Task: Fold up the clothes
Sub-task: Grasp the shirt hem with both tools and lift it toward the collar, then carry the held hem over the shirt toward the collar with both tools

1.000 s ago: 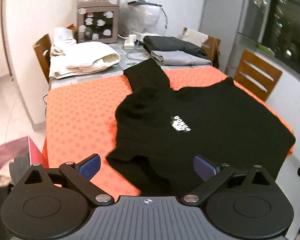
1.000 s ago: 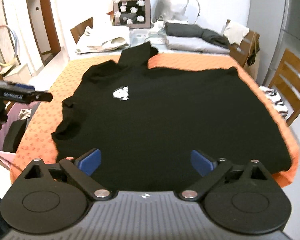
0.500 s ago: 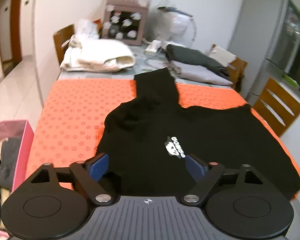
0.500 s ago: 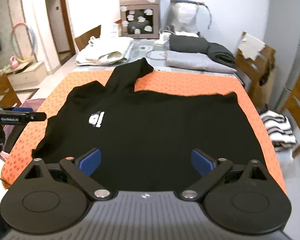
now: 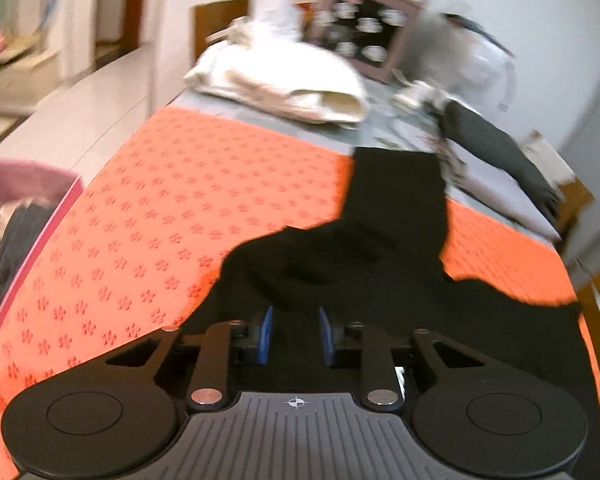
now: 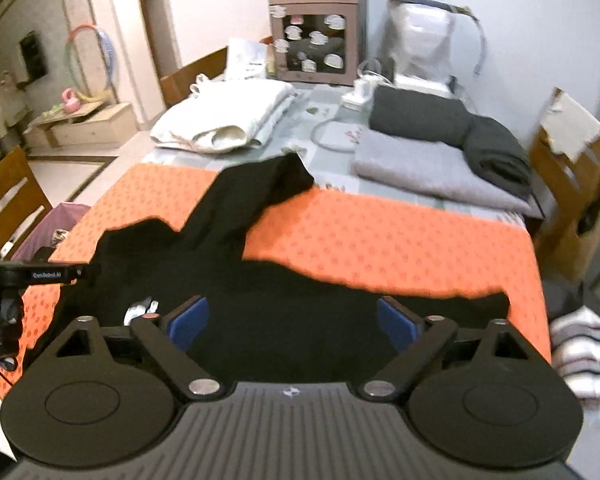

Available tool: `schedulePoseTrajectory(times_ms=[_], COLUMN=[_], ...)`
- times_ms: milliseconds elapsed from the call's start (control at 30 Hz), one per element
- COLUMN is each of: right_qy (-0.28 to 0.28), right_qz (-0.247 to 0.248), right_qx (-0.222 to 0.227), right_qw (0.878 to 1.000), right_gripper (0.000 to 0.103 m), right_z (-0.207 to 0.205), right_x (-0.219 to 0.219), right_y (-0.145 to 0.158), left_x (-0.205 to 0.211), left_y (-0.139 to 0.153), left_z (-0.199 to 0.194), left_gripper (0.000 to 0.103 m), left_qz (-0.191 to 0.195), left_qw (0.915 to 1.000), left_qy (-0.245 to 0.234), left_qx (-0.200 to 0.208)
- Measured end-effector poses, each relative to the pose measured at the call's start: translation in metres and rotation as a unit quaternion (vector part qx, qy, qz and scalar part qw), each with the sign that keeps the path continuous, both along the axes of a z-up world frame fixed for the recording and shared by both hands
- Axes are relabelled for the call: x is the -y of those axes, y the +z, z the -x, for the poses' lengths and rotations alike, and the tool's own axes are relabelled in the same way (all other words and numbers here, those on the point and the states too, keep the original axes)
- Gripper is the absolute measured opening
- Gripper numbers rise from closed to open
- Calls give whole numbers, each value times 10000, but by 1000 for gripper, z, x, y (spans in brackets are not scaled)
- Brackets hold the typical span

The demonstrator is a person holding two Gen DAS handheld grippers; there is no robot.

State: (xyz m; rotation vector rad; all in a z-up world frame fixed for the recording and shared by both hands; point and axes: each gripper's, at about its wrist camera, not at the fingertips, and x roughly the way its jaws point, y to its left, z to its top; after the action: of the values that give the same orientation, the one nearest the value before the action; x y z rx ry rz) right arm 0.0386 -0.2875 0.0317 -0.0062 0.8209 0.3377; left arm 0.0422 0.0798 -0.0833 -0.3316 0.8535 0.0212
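Left gripper [image 5: 292,334], wide apart half a second ago, has narrowed over the black sweatshirt's [image 5: 380,264] bunched shoulder, likely starting a fold; right gripper [image 6: 294,324] remains spread.

Black ribbed gripper [image 6: 292,322] housing, blue finger pads [image 6: 188,322], silver pivot screws.
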Motion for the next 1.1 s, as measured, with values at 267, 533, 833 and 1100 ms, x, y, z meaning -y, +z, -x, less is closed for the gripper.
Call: schedulePoseTrajectory(times_ms=[267,533,833,1100], right_qy=[520,1103,1163,1378], right_qz=[-448,-117,-256,-583], right_qx=[-224,-349,-717,-723], right_qw=[9974,9932,9903,9861], right_gripper=[63,60,62,16], right_z=[-120,-218,-294,-310], right_x=[6,-29,-62,-56], right_y=[-24,-75,-130,-131], left_x=[-2,-12,-1,1], left_y=[-15,-26,-25,-25], left_z=[-19,-26,-38,-42], left_gripper=[27,27,27,27], left_qz=[-232,54,-247,-284], left_qw=[9955,9845,9808,9796], left_qy=[811,1578,1697,1726], left_qx=[-439,-763,-927,-990])
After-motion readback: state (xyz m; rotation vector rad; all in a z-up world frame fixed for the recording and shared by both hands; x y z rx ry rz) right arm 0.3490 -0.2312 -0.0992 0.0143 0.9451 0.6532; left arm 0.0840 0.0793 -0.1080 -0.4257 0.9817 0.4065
